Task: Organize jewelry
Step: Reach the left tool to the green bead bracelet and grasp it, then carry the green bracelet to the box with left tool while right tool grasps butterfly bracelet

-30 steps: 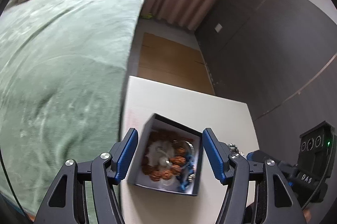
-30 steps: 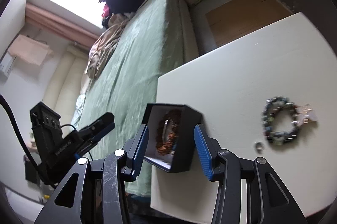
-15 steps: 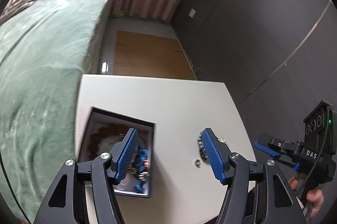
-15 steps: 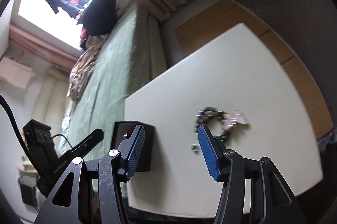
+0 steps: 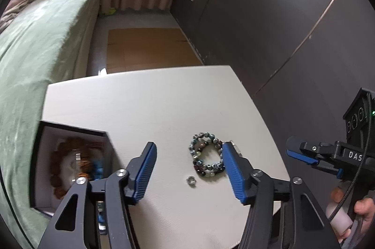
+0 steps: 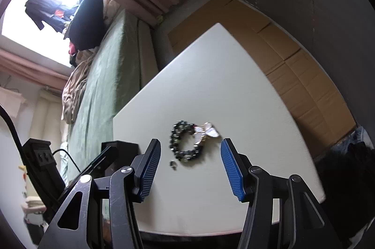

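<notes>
Bed (image 5: 35,56) with green cover ran along the table's left side — one bed, the biggest thing in view. Table (image 5: 145,103), one, white top, stood just beside it. On it sat one black box (image 5: 70,131), open, lined pale, near the table's left edge; inside lay a brown-bead bracelet (image 5: 58,162) plus sth blue, blurred, can't tell what.

Grippers: two. Left gripper (image 5: 188,170) hung over the table w/ jaws apart, having just closed a little, nothing pressed between the blue pads (image 5: 146,169). Right gripper (image 6: 191,165) also hung above the table, jaws parted, having opened a bit within the last second, nothing gripped.

Loose jewelry on the table, right of the box and well apart from it: one dark beaded bracelet (image 5: 206,157) — mixed grey, blue-green and dark red beads, coiled in what looked like two loops, lying flat. One pale butterfly-shaped piece w/ gold edging (image 6: 207,131) touched its far side in the right wrist view. One small silver ring (image 5: 191,180) lay just beside the bracelet, on the near side, not touching it.
</notes>
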Tool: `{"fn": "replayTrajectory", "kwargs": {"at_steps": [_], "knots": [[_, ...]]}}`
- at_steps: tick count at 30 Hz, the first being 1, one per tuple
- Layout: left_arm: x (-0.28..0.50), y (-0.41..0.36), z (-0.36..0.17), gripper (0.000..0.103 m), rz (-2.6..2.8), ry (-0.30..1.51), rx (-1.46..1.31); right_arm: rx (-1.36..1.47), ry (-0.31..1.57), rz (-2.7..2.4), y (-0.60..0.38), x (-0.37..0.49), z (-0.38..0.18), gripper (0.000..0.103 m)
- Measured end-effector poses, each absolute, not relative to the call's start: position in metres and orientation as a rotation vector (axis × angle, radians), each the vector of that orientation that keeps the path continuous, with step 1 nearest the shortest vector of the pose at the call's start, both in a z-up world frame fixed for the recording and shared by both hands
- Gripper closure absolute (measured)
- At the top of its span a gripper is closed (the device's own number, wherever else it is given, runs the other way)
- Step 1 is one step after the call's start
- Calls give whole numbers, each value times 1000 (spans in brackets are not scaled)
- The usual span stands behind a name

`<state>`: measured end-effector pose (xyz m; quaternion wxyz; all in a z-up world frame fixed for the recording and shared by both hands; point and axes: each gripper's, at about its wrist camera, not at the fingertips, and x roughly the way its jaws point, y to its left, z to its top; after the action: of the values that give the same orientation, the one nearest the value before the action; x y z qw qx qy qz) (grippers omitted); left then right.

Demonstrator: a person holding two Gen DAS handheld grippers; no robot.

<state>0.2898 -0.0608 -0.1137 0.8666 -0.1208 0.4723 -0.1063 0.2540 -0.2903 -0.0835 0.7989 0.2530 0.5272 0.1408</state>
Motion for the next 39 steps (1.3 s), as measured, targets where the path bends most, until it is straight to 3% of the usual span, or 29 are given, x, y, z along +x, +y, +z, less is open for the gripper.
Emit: {"fn": "replayTrajectory", "kwargs": {"at_steps": [11, 19, 20, 22, 25, 39], "knots": [[311, -97, -154, 66, -210, 1077, -167, 536, 1176, 280, -305, 266, -105, 49], [322, -104, -177, 66, -210, 1144, -156, 480, 1228, 302, -291, 278, -118, 49], [323, -105, -179, 68, -212, 1147, -150, 472, 1232, 307, -288, 279, -119, 49], [325, -104, -183, 85, -218, 1161, -148, 455, 1246, 310, -282, 282, -123, 49], [323, -95, -184, 94, -202, 1149, -185, 430, 1263, 312, -273, 287, -129, 49], [304, -52, -140, 94, -220, 1030, -289, 207, 1281, 299, -227, 298, -140, 49]]}}
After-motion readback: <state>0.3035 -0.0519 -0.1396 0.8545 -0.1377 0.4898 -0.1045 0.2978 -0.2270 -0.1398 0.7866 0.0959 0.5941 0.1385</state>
